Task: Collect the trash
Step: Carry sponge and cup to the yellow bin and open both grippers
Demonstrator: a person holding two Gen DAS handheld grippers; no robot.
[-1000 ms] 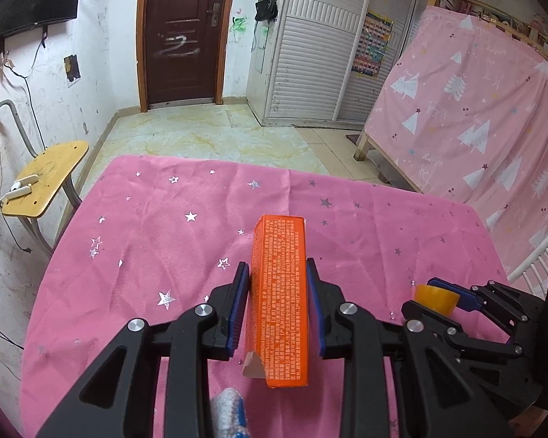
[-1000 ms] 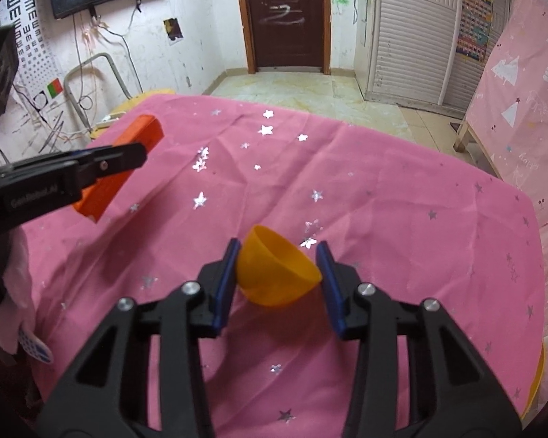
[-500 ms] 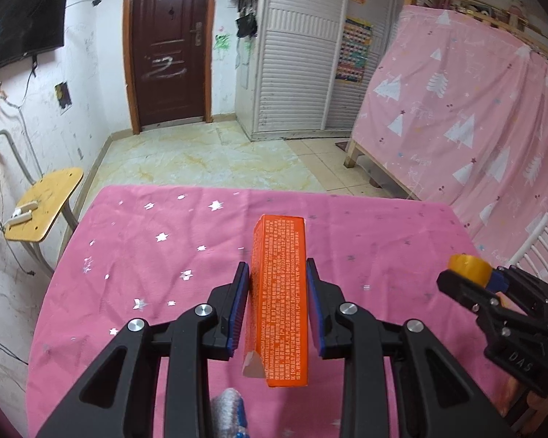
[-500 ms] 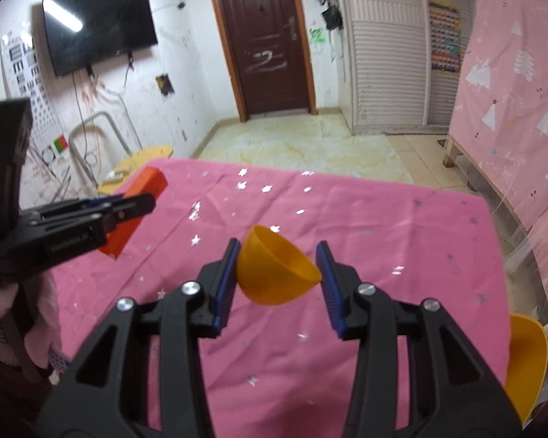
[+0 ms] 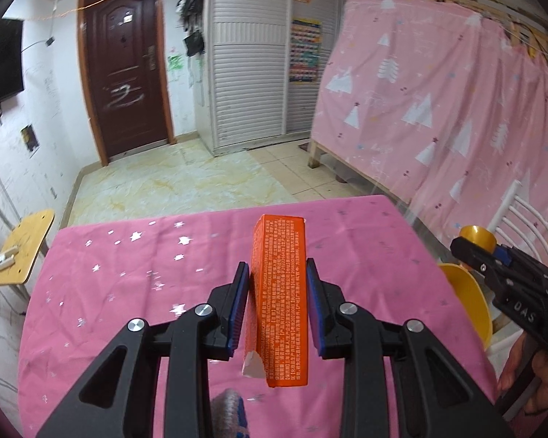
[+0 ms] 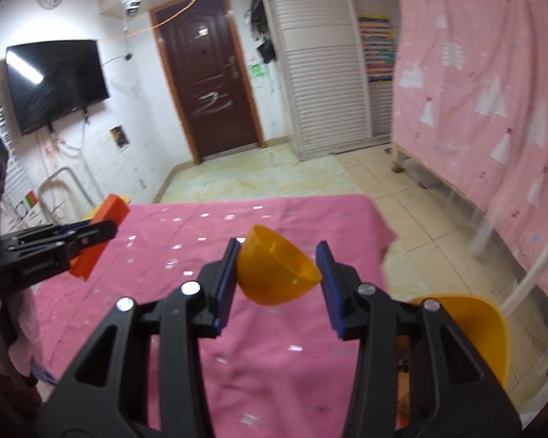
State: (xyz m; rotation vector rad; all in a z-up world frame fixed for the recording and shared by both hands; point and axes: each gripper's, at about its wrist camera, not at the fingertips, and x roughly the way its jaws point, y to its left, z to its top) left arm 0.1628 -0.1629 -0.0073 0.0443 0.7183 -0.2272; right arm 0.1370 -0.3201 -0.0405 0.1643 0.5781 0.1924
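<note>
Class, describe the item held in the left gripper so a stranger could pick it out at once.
Find the table under the pink star-print cloth. Above its near side, the left gripper clamps a long orange carton. Unlike the round yellow half-shell in the right gripper, it is box-shaped, covered in small print, with a torn near corner.

Between your left gripper's [image 5: 276,299] ribbed blue rubber pads sits a matt orange cardboard box [image 5: 280,303], printed all over, its near corner torn to white paper. Your right gripper [image 6: 276,275] pinches a smooth, glossy yellow plastic half-shell [image 6: 276,273]. Both frames are matt black plastic with shiny metal screws. Under them the table [image 5: 128,255] wears creased pink cloth with silvery foil stars.
</note>
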